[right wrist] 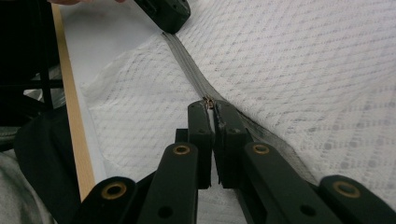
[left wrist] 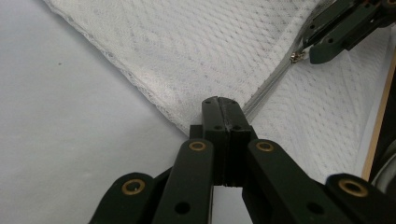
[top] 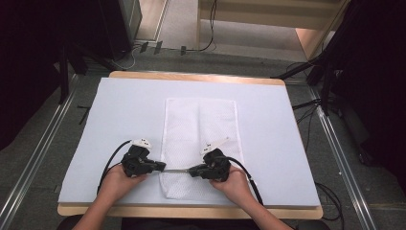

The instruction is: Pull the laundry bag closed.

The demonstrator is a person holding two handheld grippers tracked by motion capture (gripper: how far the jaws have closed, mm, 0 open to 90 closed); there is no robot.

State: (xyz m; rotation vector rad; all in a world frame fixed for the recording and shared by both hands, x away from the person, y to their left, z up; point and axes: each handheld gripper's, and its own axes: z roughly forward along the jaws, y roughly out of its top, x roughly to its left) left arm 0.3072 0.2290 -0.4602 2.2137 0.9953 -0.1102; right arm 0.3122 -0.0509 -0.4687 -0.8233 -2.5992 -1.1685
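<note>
A white mesh laundry bag is laid flat mid-mat. Left of its zipper, the left gripper is clenched on the bag's edge; the right gripper is clamped on the zipper pull. The bag is judged light, limp, snag-prone; best gripped at edge and pull
</note>
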